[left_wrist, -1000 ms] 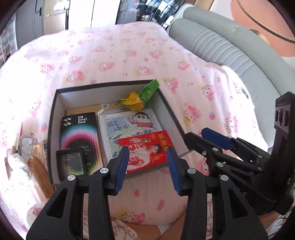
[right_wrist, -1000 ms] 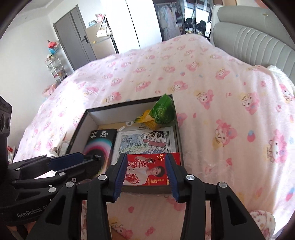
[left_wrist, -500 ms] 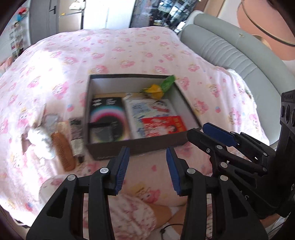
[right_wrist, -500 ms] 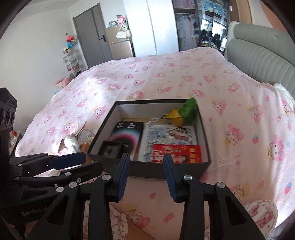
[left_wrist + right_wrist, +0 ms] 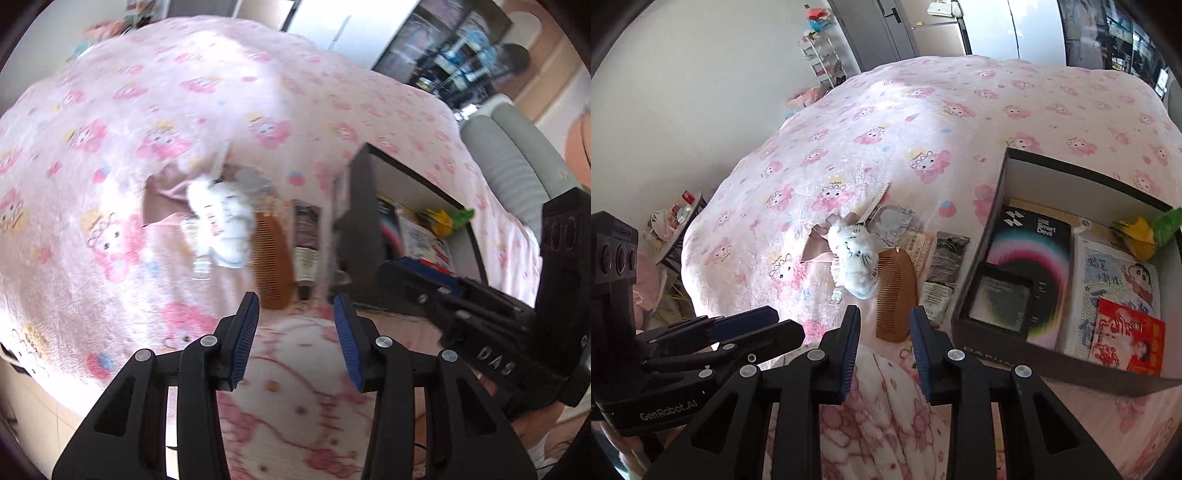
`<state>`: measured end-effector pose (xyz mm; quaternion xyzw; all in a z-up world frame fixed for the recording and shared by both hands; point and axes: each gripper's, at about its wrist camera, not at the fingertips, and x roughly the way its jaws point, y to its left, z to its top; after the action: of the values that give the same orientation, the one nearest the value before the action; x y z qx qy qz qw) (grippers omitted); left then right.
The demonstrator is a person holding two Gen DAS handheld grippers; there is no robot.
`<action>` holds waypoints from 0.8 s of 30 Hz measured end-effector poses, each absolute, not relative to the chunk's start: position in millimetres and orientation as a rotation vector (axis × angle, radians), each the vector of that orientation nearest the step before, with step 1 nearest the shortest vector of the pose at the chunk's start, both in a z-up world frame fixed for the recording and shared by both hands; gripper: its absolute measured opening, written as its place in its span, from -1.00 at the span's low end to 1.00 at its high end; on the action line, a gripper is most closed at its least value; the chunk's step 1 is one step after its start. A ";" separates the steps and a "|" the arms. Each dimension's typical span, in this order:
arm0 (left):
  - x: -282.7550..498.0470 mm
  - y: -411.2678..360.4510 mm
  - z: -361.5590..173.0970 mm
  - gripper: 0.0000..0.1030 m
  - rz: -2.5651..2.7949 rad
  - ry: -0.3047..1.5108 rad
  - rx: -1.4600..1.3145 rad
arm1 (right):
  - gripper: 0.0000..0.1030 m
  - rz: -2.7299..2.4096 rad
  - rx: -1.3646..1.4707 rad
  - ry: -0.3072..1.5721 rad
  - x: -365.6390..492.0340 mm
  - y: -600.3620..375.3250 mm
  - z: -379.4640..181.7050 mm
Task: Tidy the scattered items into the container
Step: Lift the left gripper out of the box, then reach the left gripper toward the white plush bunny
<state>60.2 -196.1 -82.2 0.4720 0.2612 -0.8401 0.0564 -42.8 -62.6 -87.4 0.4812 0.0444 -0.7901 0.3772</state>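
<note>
Two grippers empty: right gripper (image 5: 884,326) jaws just narrowing, part spread; left gripper (image 5: 295,325) part spread. Brown wooden comb (image 5: 895,293) just ahead of right fingers, long axis along them, beside black cardboard box (image 5: 1052,365) left wall, near pink blanket (image 5: 923,110) front edge.

We are seeing a fluffy fleece blanket (image 5: 923,110), a matt wooden comb (image 5: 895,291), and a matt cardboard box (image 5: 1052,365) holding glossy printed packets (image 5: 1128,339).
</note>
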 end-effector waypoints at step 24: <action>-35.3 -316.2 -206.6 0.21 -2.309 1.304 1.479 | -0.19 -1.739 1.475 0.309 -120.3 -188.2 -181.6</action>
<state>-35.3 -316.2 -206.6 0.4865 0.4289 -0.7594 0.0527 -120.3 -188.2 -181.6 0.5854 0.1224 -0.6899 0.4079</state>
